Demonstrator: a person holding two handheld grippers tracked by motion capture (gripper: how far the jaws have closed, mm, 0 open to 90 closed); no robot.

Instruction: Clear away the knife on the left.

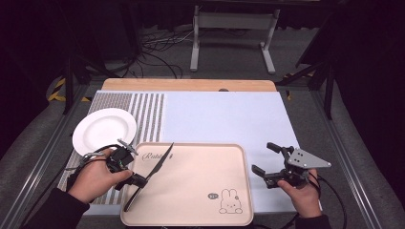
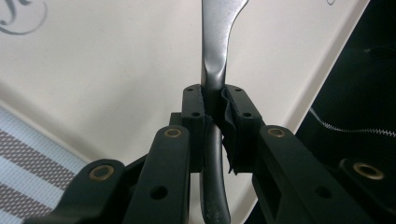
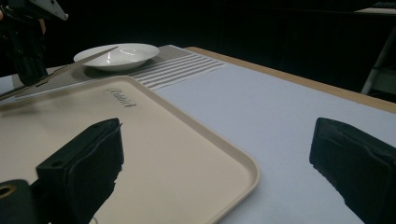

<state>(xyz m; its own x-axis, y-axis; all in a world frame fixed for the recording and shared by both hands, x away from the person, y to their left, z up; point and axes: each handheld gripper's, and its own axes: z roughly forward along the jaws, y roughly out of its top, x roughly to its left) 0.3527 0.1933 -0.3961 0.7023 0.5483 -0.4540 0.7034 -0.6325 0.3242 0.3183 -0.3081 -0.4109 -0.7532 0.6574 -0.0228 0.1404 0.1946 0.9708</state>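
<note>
Left gripper (image 1: 136,180) fingers clamp the knife (image 1: 157,165) over the tray (image 1: 200,217) (left edge); right gripper (image 1: 267,161) fingers wide.

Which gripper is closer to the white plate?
The left. The left gripper, shut on a knife over the tray, sits just below the white plate. The right gripper stands open past the tray's far side, well away from it.

The knife (image 1: 154,172) is brushed metal with a glossy black handle; the tray (image 1: 200,191) looks smooth matt plastic; the plate (image 1: 104,130) is glossy white.
</note>
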